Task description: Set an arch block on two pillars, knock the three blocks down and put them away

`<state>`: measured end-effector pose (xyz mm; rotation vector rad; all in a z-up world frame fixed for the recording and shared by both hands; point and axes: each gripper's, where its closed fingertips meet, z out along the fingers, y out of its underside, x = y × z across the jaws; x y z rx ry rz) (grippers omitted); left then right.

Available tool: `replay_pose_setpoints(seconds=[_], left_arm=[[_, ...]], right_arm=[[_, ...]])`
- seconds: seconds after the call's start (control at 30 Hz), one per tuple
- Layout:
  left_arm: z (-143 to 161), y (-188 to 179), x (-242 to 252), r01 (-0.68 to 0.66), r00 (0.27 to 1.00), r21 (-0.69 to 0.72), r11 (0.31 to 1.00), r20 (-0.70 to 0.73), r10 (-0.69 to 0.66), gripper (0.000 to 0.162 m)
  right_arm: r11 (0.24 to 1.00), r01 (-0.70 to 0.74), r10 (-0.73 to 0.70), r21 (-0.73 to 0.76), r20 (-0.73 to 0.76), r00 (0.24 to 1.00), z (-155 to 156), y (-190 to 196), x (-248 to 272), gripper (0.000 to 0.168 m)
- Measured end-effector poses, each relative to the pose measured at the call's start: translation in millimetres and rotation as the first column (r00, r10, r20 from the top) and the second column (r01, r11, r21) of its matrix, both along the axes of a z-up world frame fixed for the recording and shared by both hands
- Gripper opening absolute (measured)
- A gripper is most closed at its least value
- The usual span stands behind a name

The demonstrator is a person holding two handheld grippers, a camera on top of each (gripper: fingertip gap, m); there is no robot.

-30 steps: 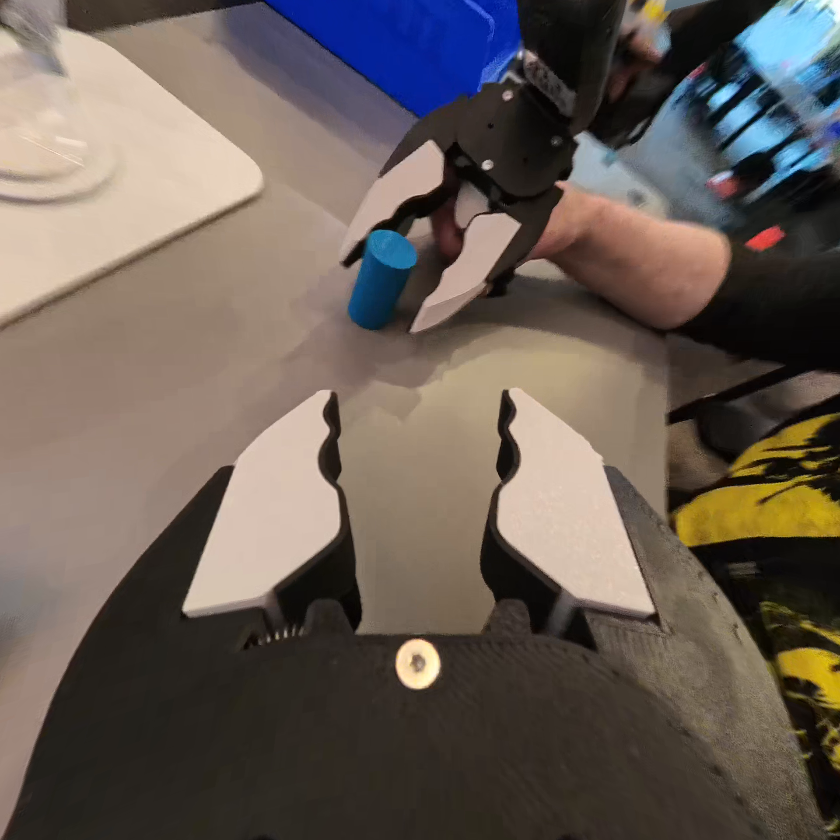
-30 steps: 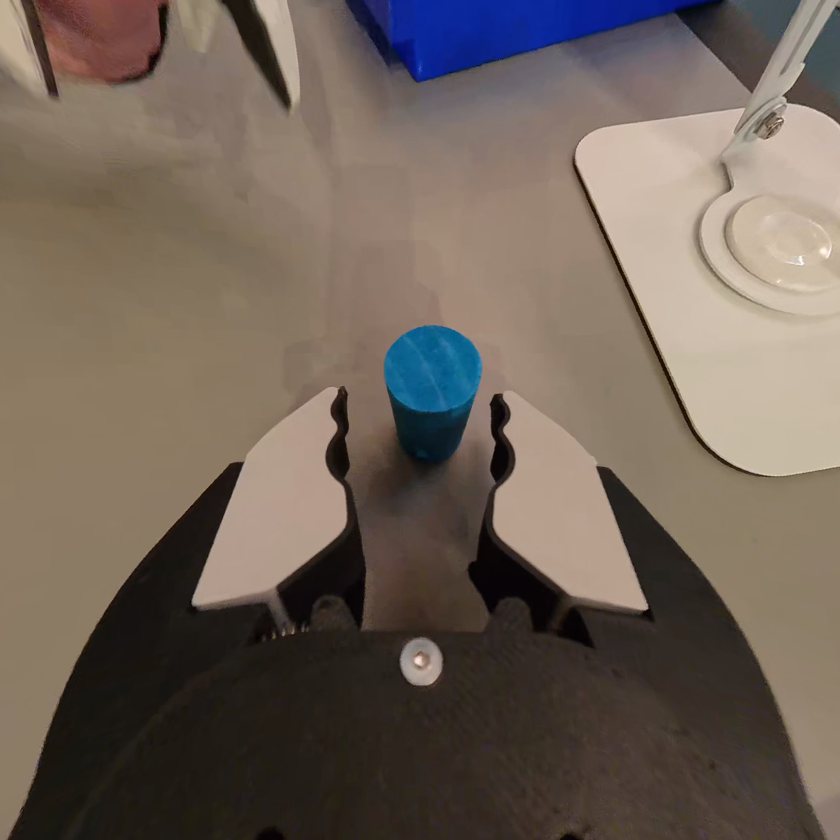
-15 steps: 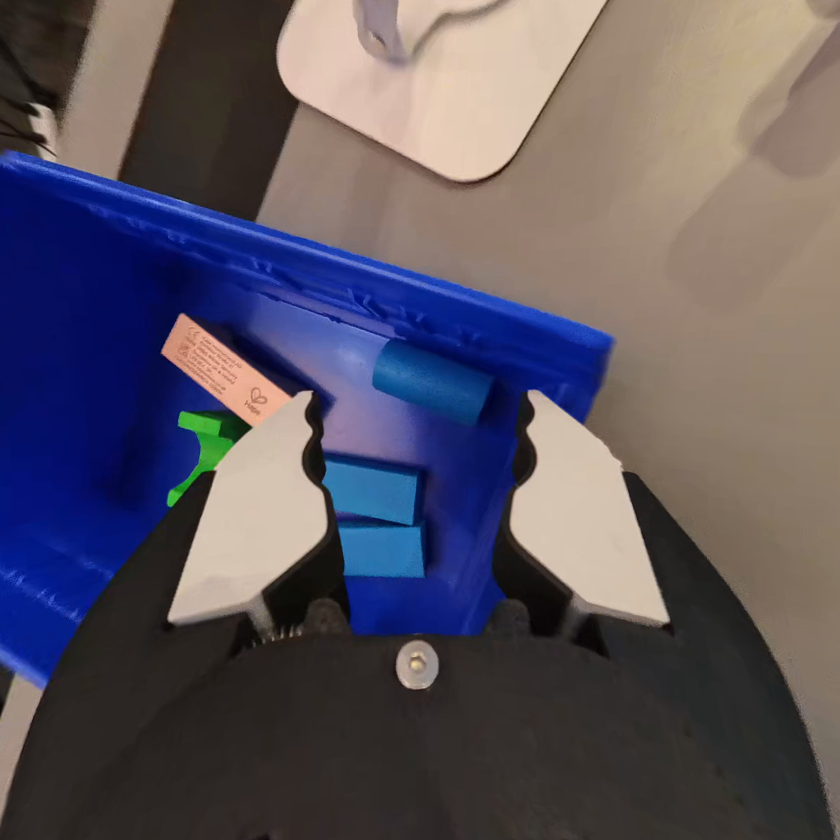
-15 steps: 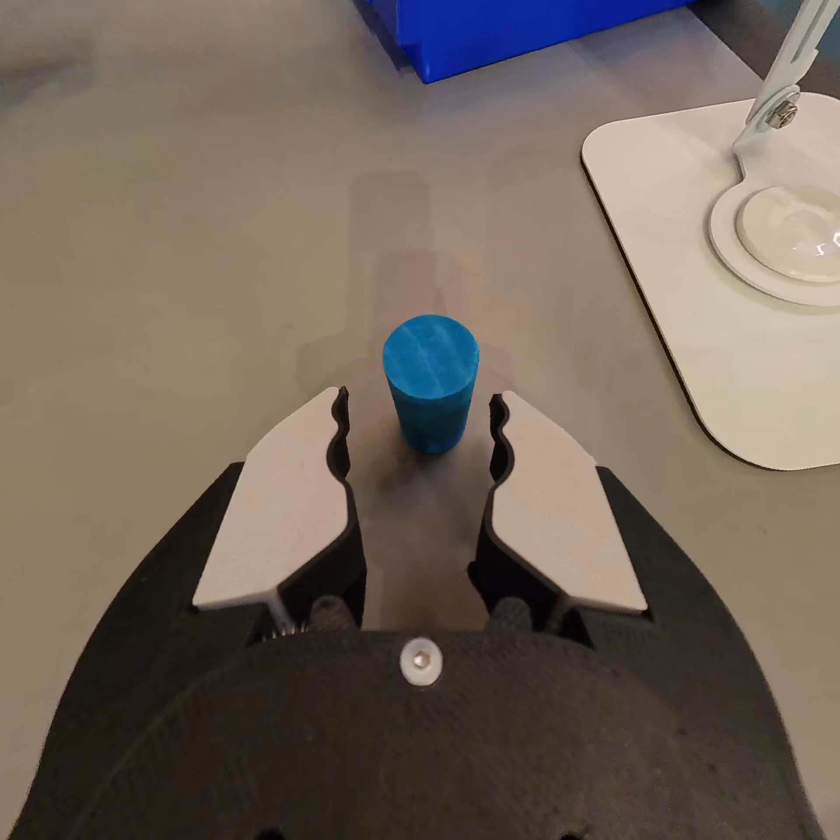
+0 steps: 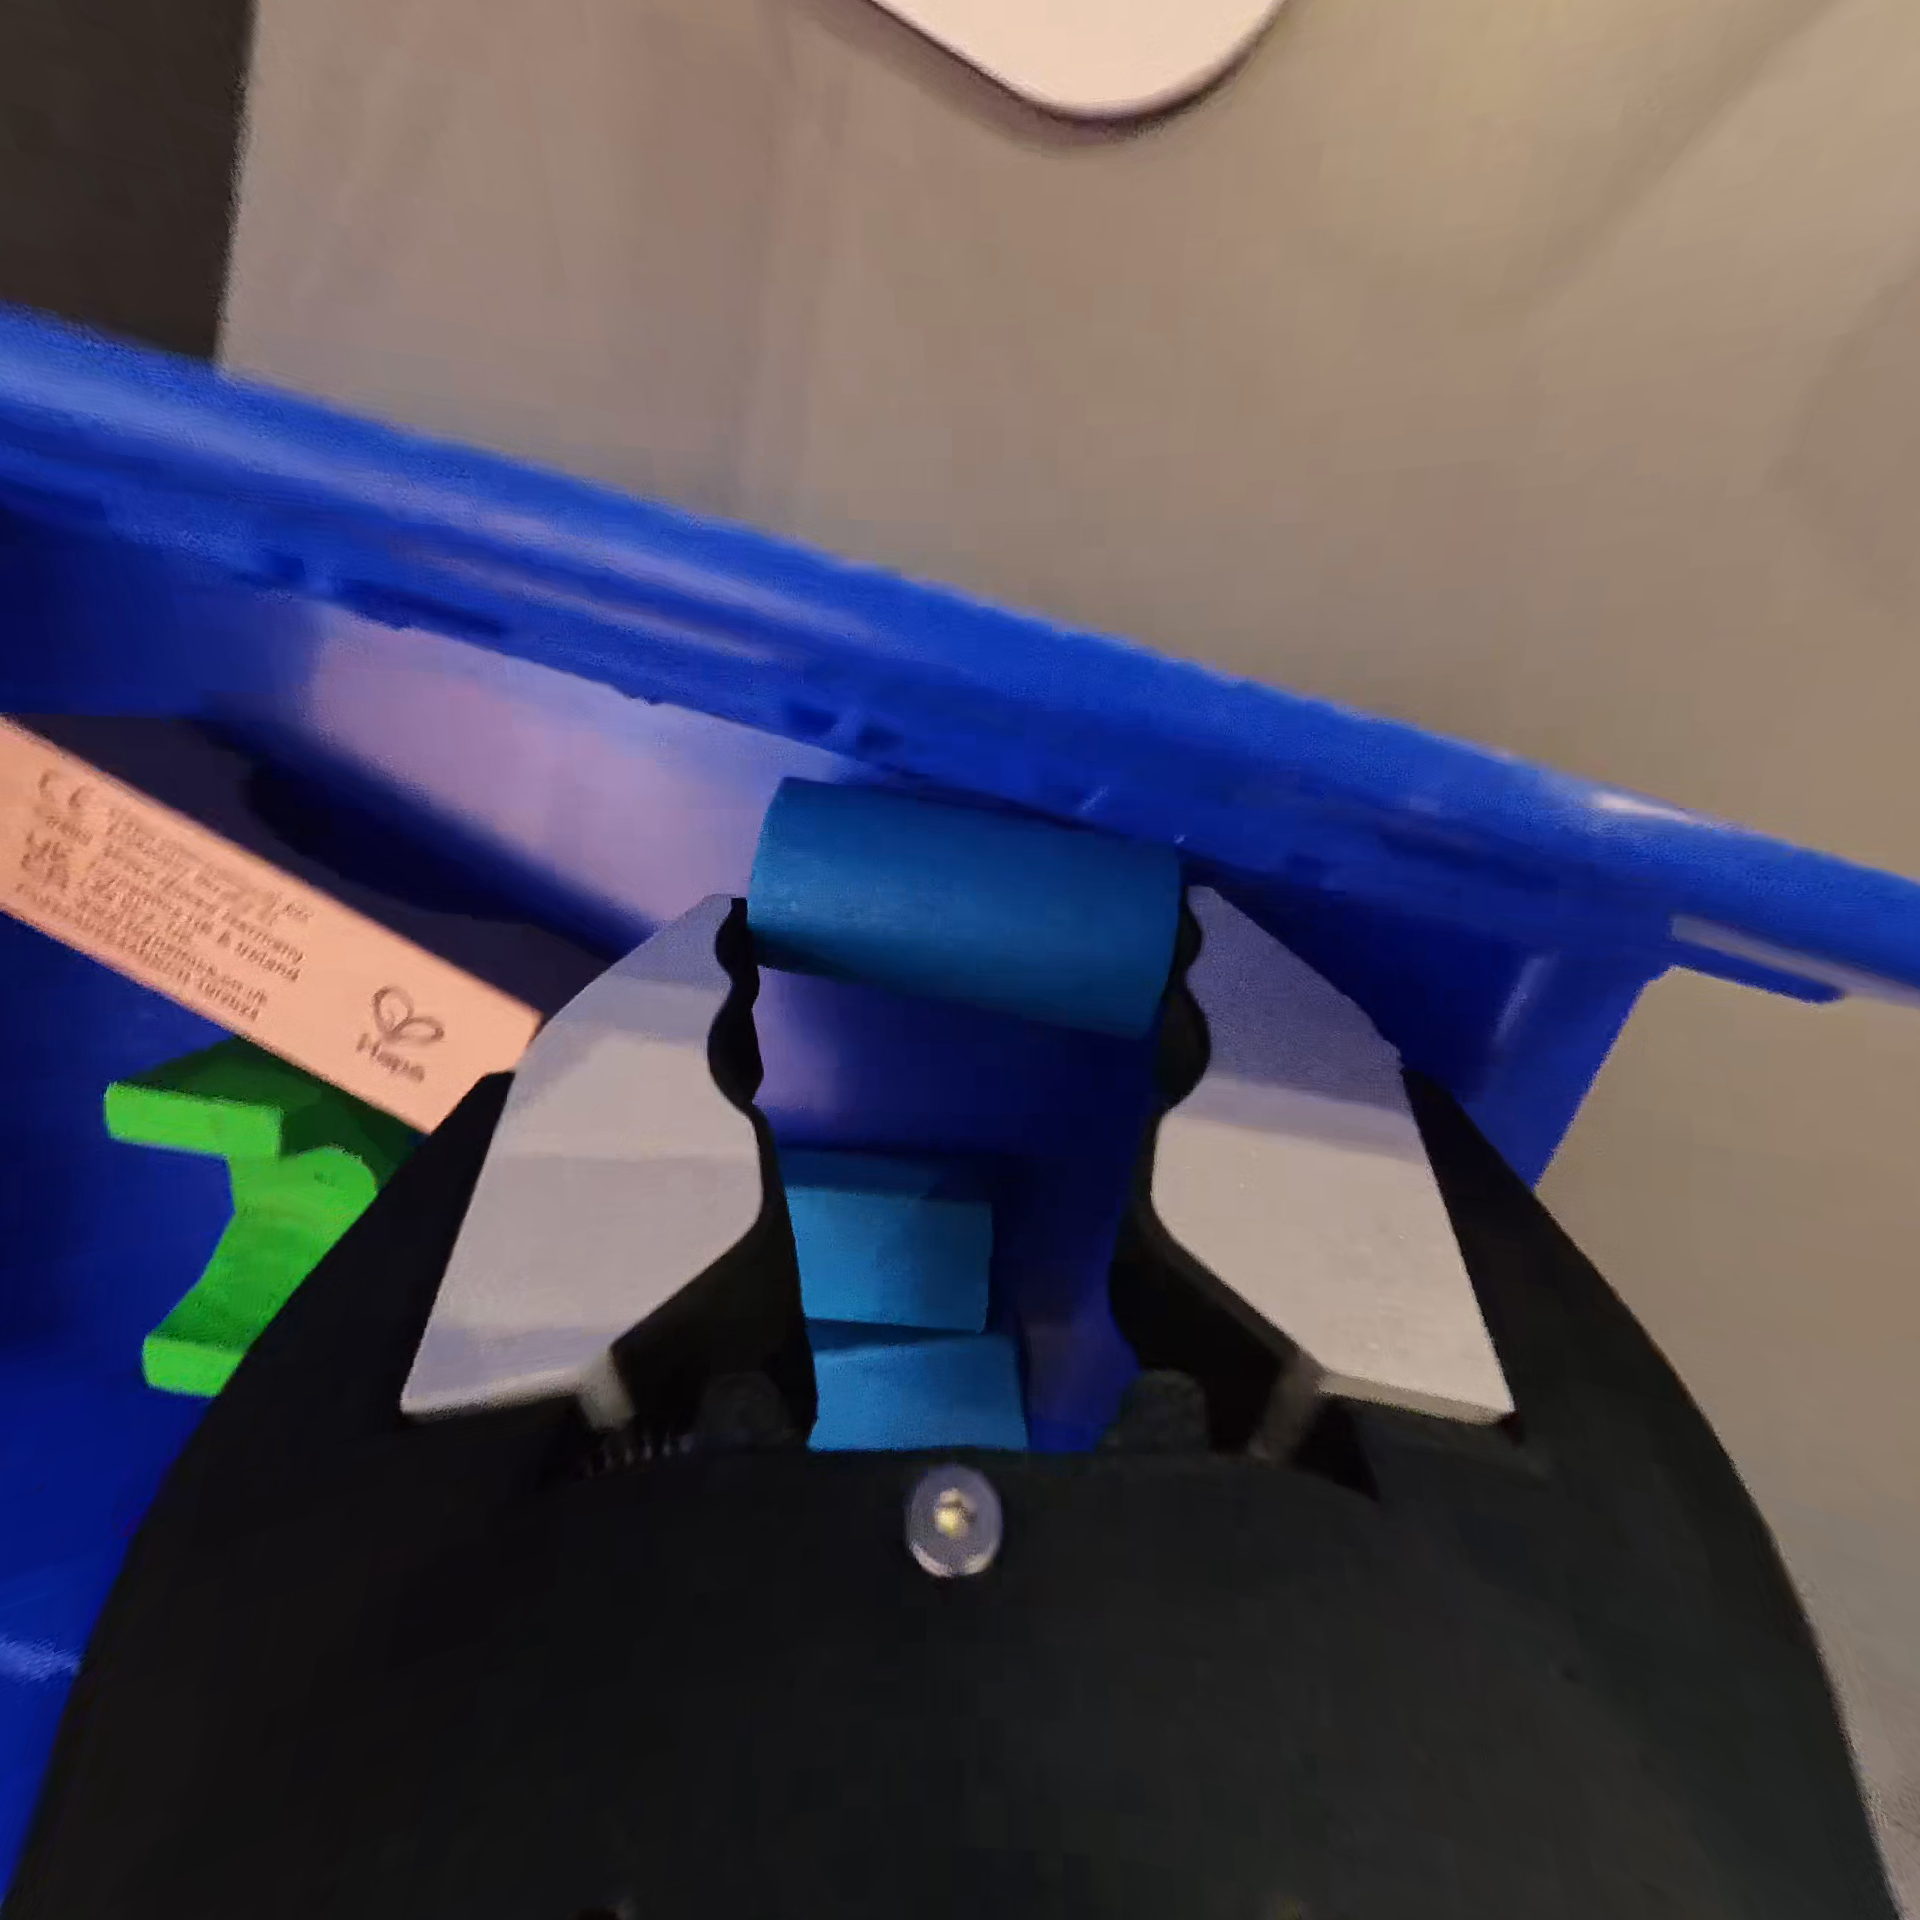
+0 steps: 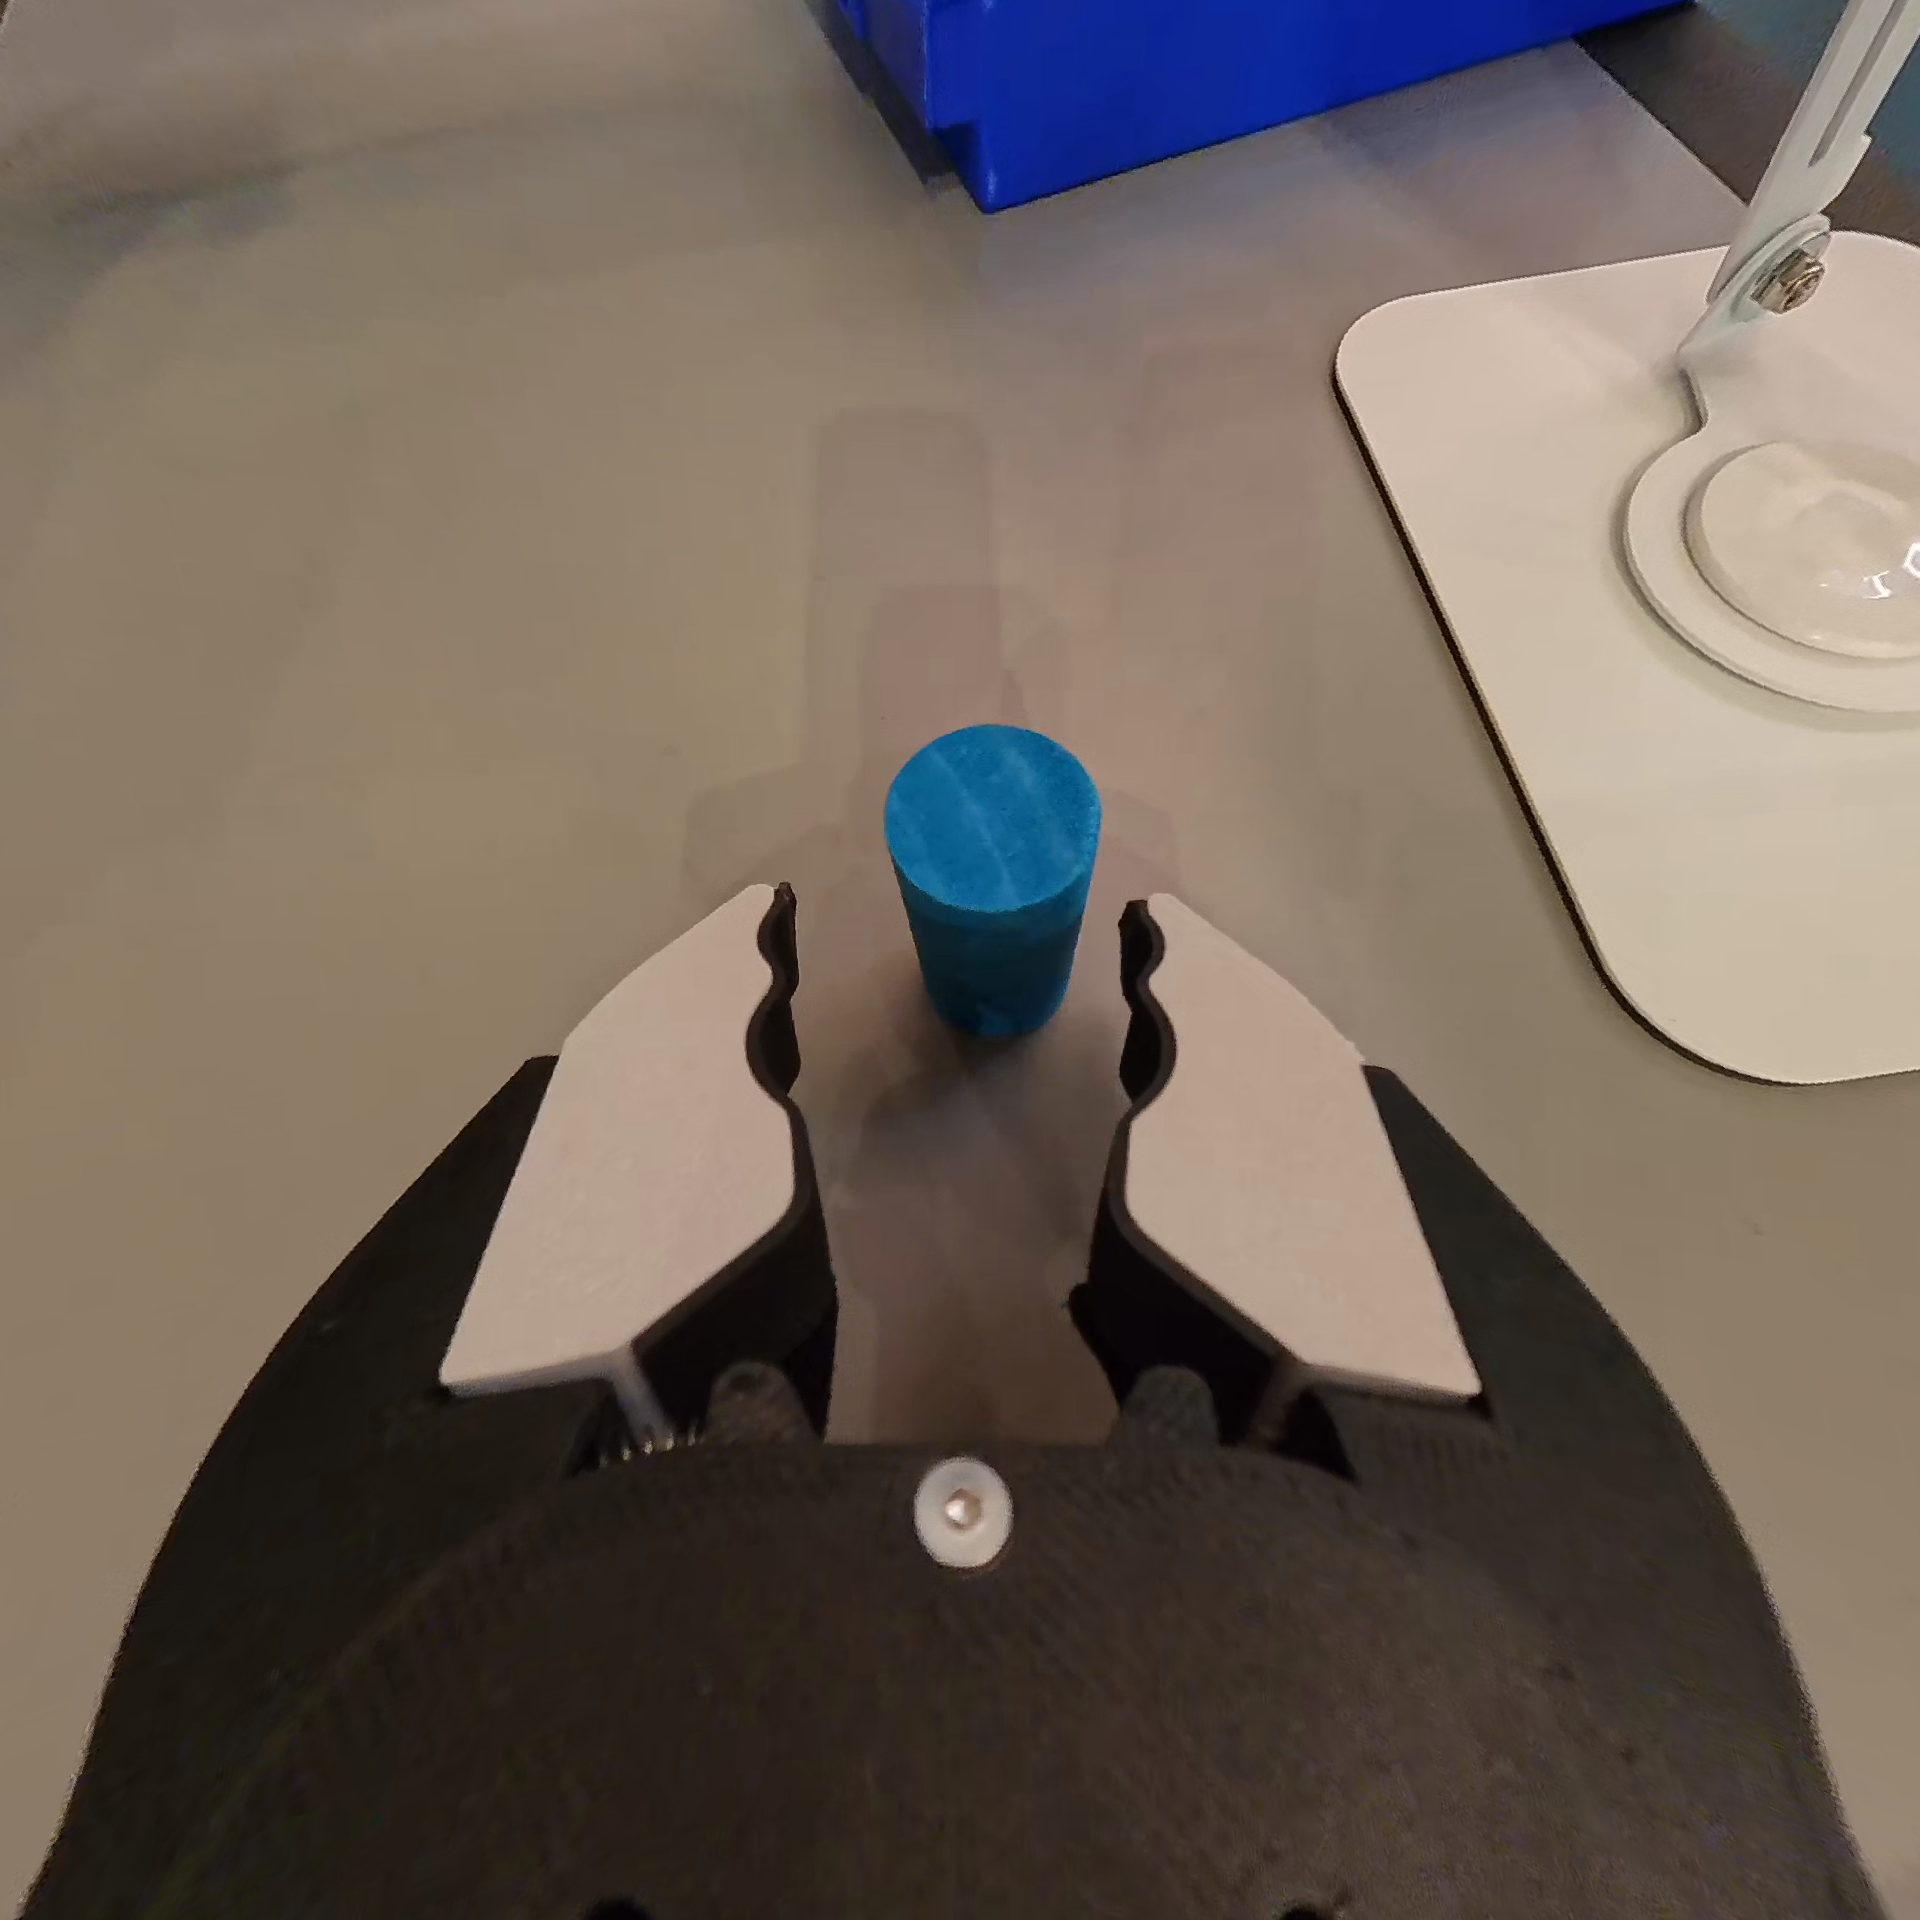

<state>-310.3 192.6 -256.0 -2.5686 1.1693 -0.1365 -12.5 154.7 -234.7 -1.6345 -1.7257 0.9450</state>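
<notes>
1. L wrist view only: inside of the blue bin (image 5: 1039,665). The L gripper (image 5: 961,935) is open, its tips on both sides of a blue cylinder (image 5: 956,920) that lies on its side by the bin wall. Contact at the tips I cannot tell; picture is blurred.
2. Also in the bin: two blue blocks (image 5: 894,1247) between the fingers lower down, a green arch (image 5: 239,1195) at left, and a pink block (image 5: 260,966) with print on it, partly over the arch.
3. R wrist view only: a second blue cylinder (image 6: 992,878), upright on the grey bench (image 6: 416,571). The R gripper (image 6: 961,904) is open, fingers apart on each side of it, not touching.
4. R view shows the bin (image 6: 1195,94) from outside only, far end of the bench, well apart from the upright cylinder. A white stand base (image 6: 1558,675) is at right.
5. L view has only a corner of a white base (image 5: 1081,52), top edge.
6. Vs 0.5 s ago: L gripper came lower into the bin; the lying cylinder was beyond the tips then, now it is between them. Vs 1.0 s ago: L gripper was over the bench, facing the R gripper.
7. R side: same as 0.5 s ago, cylinder and gripper in the same place.
</notes>
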Motion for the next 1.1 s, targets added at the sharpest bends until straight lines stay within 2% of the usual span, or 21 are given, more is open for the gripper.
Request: replay_pose_setpoints(seconds=[0.1, 0.2, 0.3, 0.4, 0.5, 0.53, 0.7, 0.83, 0.87, 1.0, 1.1], left_arm=[[31, 2, -5, -0.133, 0.984, 0.078, 0.988, 0.13, 0.122, 0.075], [80, -14, 6, -0.252, 0.916, 0.136, 0.958, 0.353, 0.191, 0.074], [124, -45, 39, -0.329, 0.776, 0.106, 0.938, 0.596, 0.205, 0.074], [147, -78, 90, -0.326, 0.616, 0.036, 0.945, 0.766, 0.183, 0.074], [145, -104, 150, -0.269, 0.454, -0.085, 0.959, 0.867, 0.204, 0.074], [141, -110, 170, -0.242, 0.422, -0.112, 0.964, 0.882, 0.209, 0.074], [124, -135, 257, -0.103, 0.31, -0.218, 0.97, 0.92, 0.24, 0.074], [124, -142, 292, -0.036, 0.262, -0.242, 0.97, 0.934, 0.242, 0.074], [120, -143, 298, -0.028, 0.277, -0.252, 0.967, 0.928, 0.249, 0.074], [120, -143, 308, 0.007, 0.222, -0.272, 0.962, 0.939, 0.263, 0.073], [122, -143, 305, 0.003, 0.238, -0.204, 0.979, 0.951, 0.198, 0.092]], right_arm=[[0.999, 0.023, -0.022, 0.028, -0.03, 0.999, 5, 4, 1, 0.072], [0.993, 0.062, -0.055, 0.1, -0.074, 0.996, 17, 13, 5, 0.09], [0.975, 0.11, -0.07, 0.196, -0.201, 0.977, 56, 16, 8, 0.085], [0.899, 0.145, -0.039, 0.412, -0.255, 0.966, 93, 6, 10, 0.077], [0.828, 0.1, 0.065, 0.551, -0.272, 0.96, 115, -31, -4, 0.071], [0.808, 0.082, 0.094, 0.583, -0.266, 0.959, 118, -44, -10, 0.07], [0.721, -0.032, 0.221, 0.692, -0.185, 0.957, 111, -94, -34, 0.06], [0.706, -0.067, 0.228, 0.705, -0.136, 0.964, 100, -99, -33, 0.045], [0.703, -0.07, 0.246, 0.707, -0.15, 0.957, 101, -103, -31, 0.035], [0.733, -0.064, 0.228, 0.677, -0.156, 0.961, 101, -102, -21, 0.034], [0.833, -0.055, 0.196, 0.55, -0.201, 0.96, 104, -94, -4, 0.034]])
